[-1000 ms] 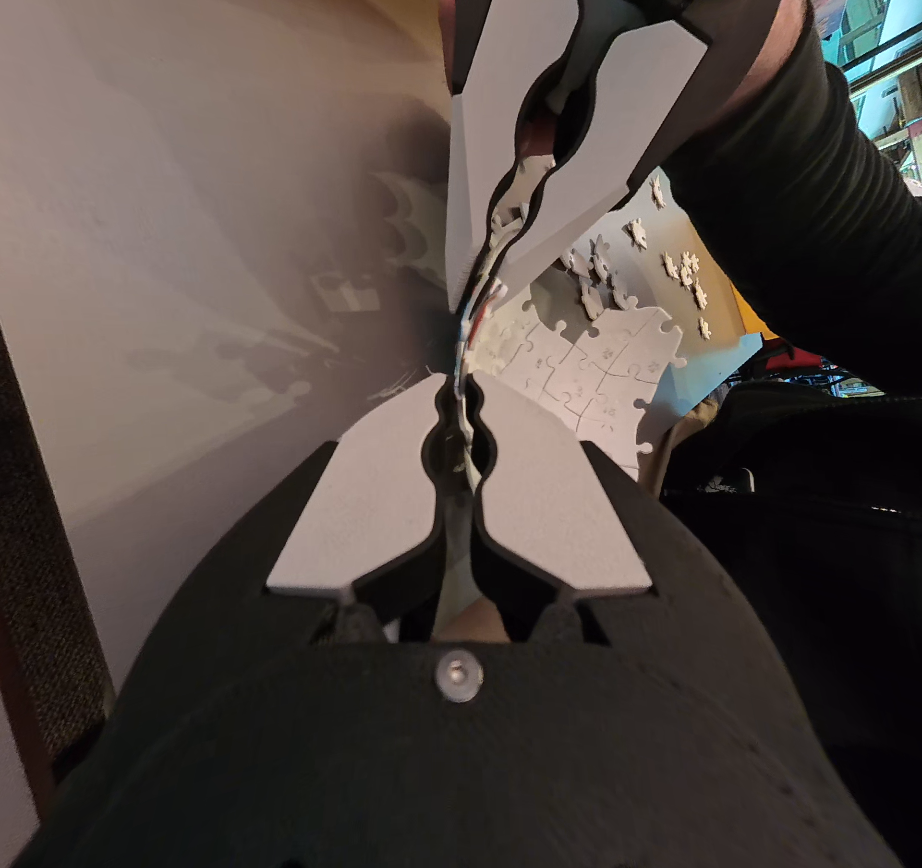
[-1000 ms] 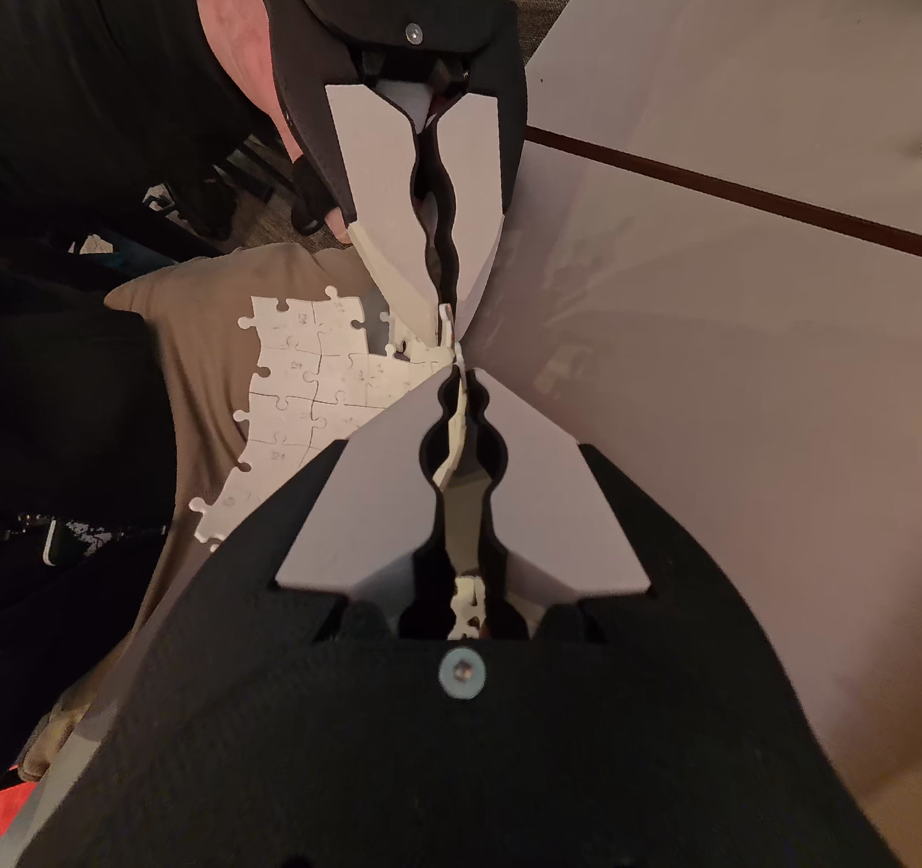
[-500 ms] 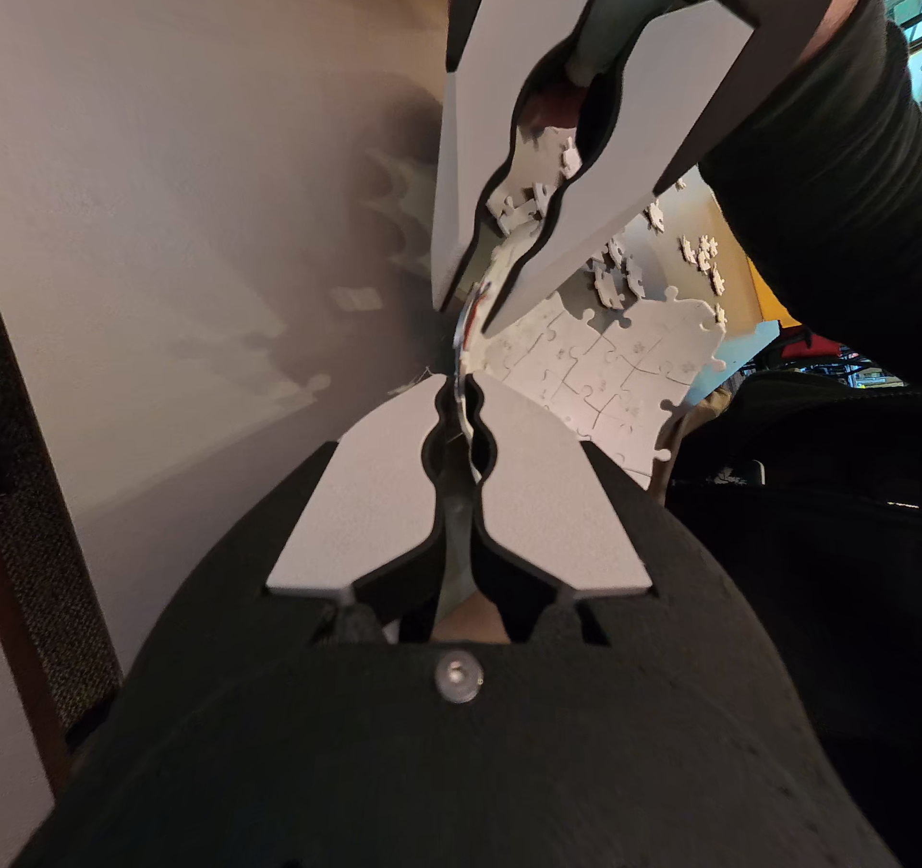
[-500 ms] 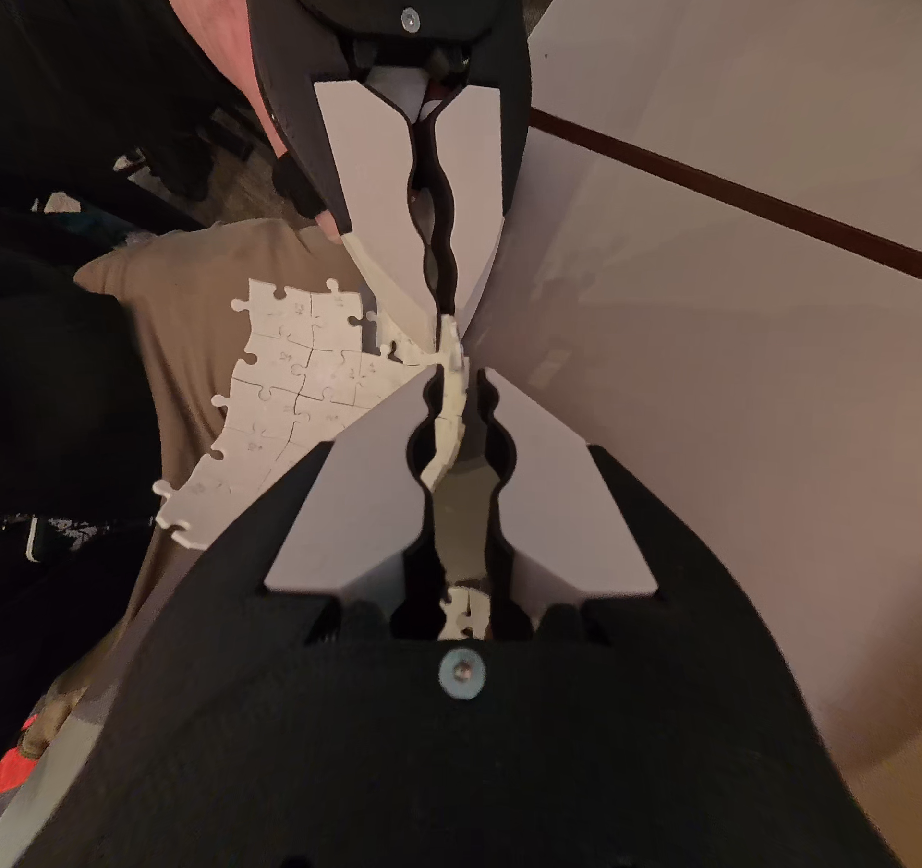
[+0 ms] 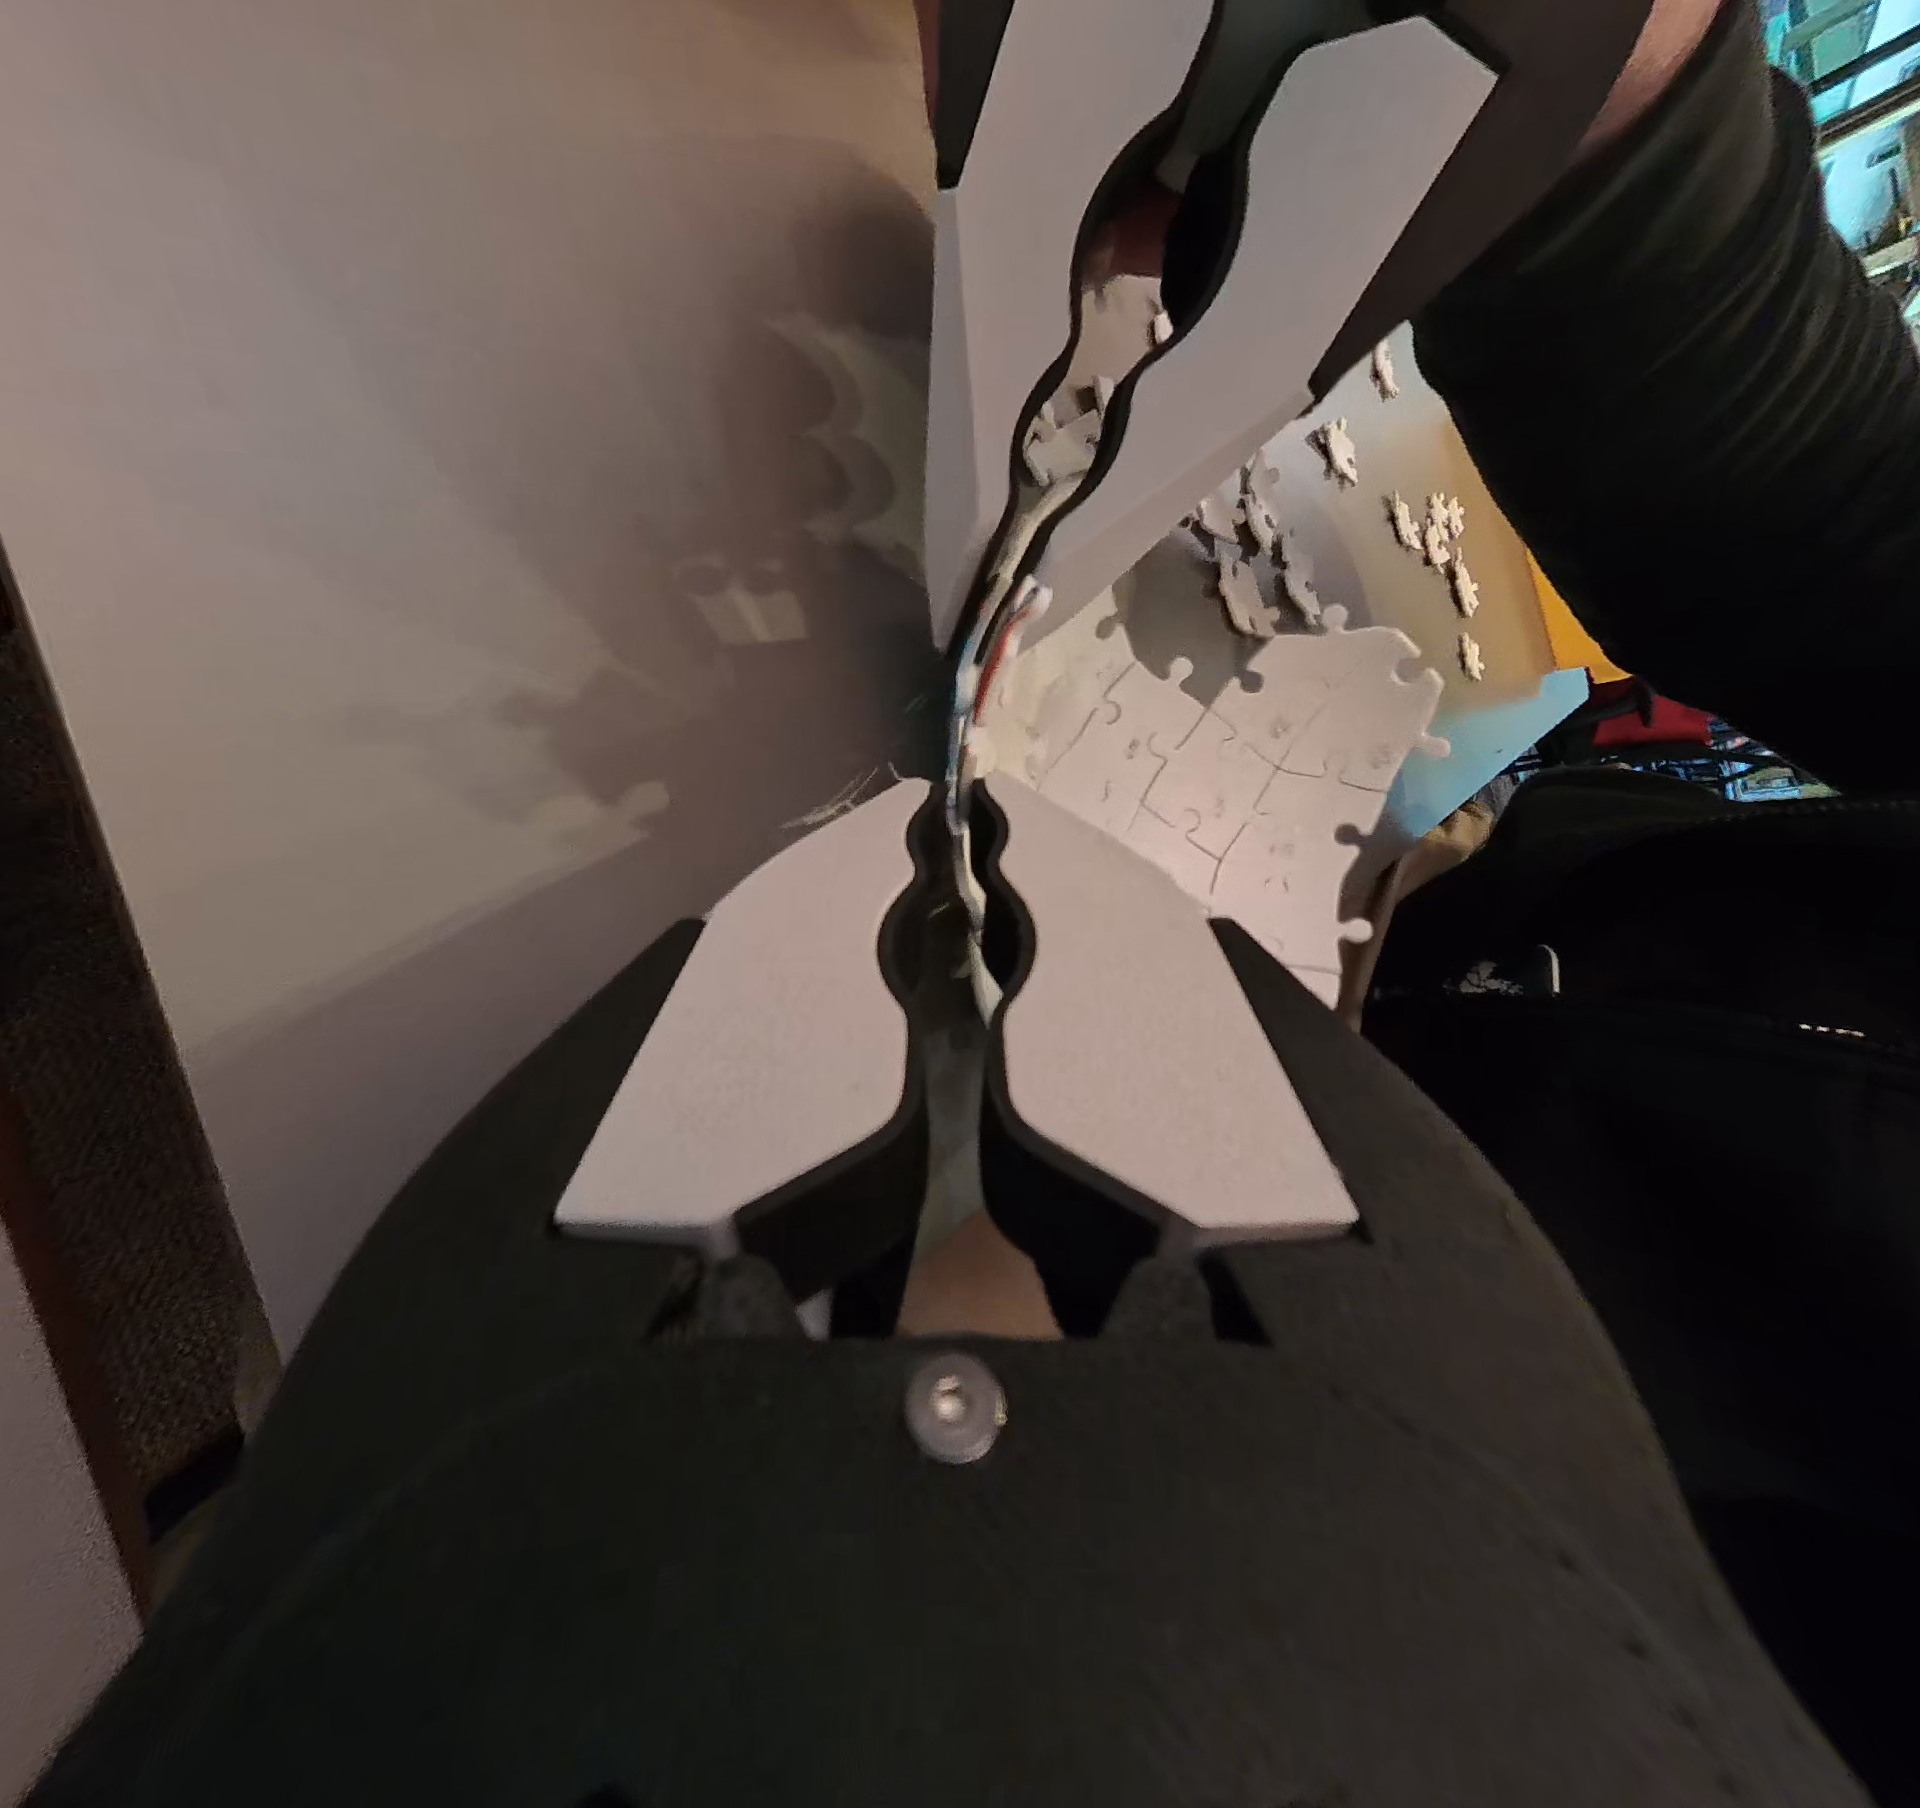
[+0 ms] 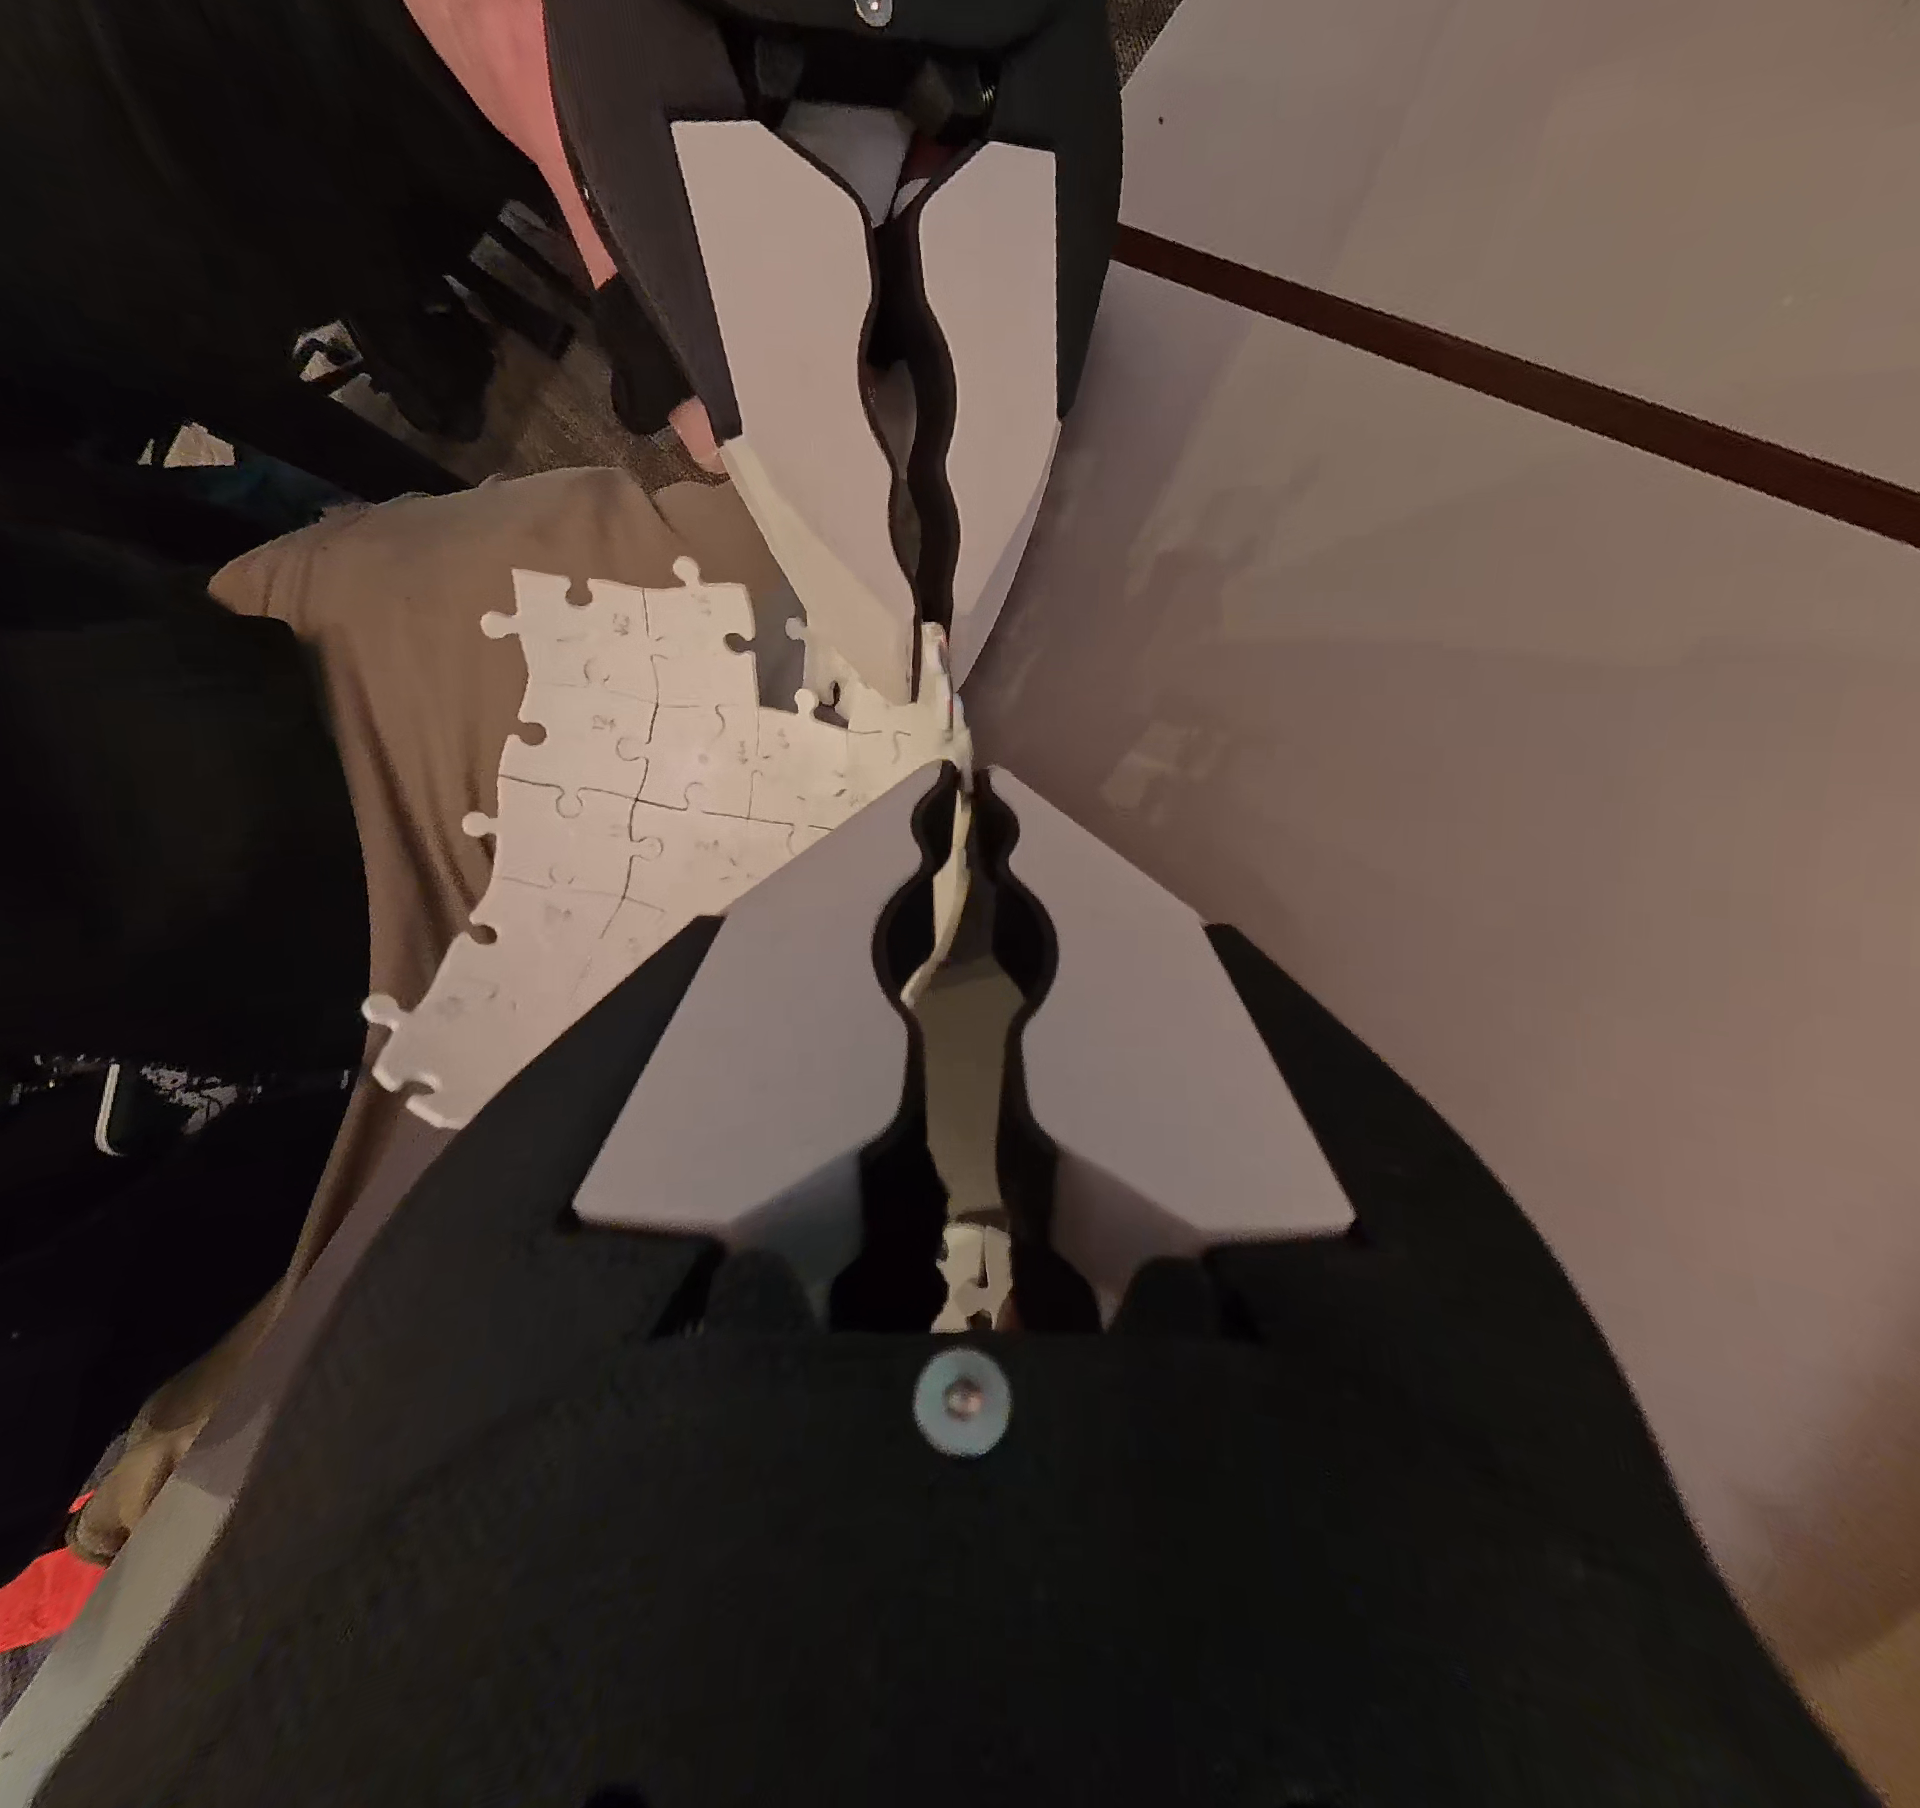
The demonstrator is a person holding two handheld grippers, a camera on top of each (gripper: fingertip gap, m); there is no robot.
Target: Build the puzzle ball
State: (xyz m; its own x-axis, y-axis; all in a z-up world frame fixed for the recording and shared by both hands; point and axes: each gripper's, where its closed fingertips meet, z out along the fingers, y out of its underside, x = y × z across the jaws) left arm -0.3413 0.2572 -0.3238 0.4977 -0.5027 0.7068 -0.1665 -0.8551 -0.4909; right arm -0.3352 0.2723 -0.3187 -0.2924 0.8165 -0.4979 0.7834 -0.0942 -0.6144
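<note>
The left tool [image 5: 961, 802] and right tool [image 6: 961, 782] meet tip to tip above the pale table [image 5: 364, 408], each clenched on the edge of the same curved puzzle sheet [image 6: 644, 792]. The sheet, held in the air, fans out toward the person's tan trousers [image 6: 395, 636], its free border knobbed with tabs. Loose pieces [image 5: 1434, 532] lie scattered on the table beyond the right tool, near the table's far edge. On the other side of the tools the table spreads wide to a dark seam [image 6: 1507, 387].
</note>
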